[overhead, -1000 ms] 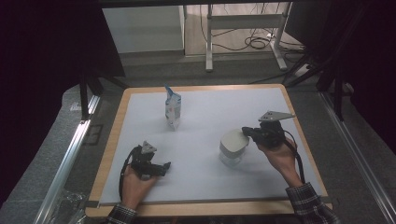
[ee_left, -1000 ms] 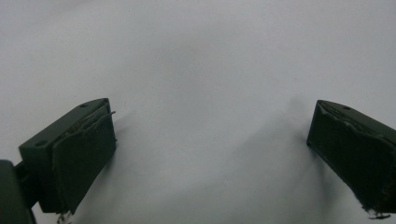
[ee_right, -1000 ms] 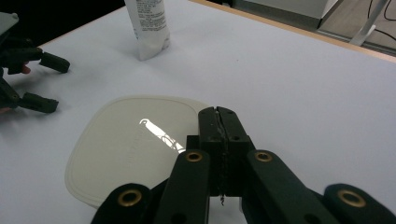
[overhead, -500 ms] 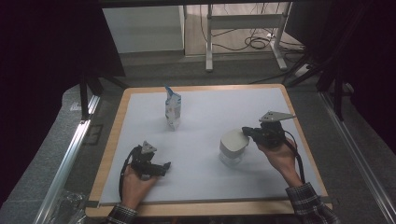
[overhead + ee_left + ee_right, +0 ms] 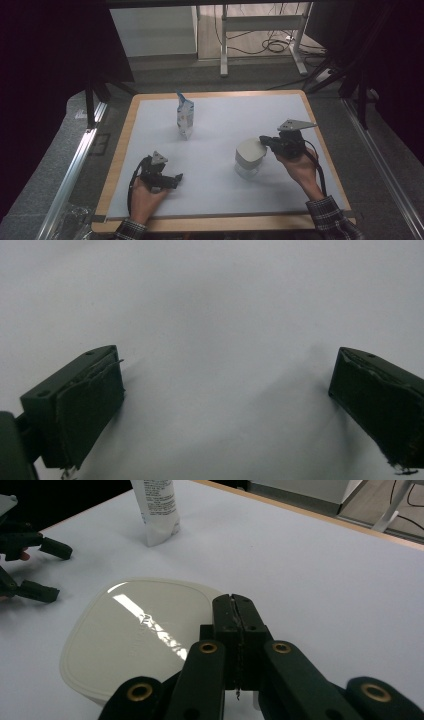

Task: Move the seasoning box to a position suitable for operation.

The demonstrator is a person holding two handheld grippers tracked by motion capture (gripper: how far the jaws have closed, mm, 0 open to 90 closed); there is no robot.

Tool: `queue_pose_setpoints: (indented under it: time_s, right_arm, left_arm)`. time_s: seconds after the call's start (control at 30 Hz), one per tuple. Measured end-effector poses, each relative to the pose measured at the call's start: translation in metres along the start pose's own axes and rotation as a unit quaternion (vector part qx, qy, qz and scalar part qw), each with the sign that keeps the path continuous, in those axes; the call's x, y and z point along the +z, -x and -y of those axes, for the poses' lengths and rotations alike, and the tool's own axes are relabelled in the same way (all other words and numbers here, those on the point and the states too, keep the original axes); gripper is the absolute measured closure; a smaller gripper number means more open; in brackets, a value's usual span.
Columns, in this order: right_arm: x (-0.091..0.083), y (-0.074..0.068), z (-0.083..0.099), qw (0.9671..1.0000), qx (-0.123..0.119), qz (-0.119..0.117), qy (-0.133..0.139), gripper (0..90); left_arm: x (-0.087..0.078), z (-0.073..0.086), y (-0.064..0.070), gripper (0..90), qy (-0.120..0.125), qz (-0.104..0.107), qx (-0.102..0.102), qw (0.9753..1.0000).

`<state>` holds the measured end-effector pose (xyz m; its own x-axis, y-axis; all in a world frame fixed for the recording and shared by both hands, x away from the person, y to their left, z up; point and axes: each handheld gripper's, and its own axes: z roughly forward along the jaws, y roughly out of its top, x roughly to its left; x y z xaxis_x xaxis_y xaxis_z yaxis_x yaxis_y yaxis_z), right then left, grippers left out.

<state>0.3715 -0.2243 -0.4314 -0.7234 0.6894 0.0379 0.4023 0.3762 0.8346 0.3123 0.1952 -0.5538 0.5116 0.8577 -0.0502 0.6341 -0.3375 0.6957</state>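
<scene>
The white lidded container [image 5: 250, 156] is standing upright on the white table mat [image 5: 220, 120], lid facing up; it is squarish with no clear long axis. The right gripper [image 5: 266, 143] is resting at the lid's edge, its fingers [image 5: 235, 617] pressed together, perhaps nipping the rim. Beyond the fingertips a printed pouch [image 5: 156, 510] is standing upright, its small writing unreadable. The left gripper [image 5: 176, 179] is lying well apart, fingers [image 5: 85, 400] spread over bare mat

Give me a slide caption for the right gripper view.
Right hand-held gripper, jaws together, over a white container lid.
</scene>
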Motion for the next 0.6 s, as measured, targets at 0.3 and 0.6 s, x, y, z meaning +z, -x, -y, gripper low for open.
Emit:
queue_pose_setpoints:
  time_s: [0.3,0.6]
  right_arm:
    - [0.0001,0.0038,0.0013,1.0000,0.004,0.003,0.000,89.8]
    - [0.0022,0.0082,0.0056,0.9999,0.004,0.014,-0.005,89.8]
  left_arm:
    - [0.0000,0.0000,0.0000,1.1,0.000,0.000,0.000,1.0000]
    - [-0.0002,0.0000,-0.0003,1.1,-0.002,0.000,0.002,1.0000]
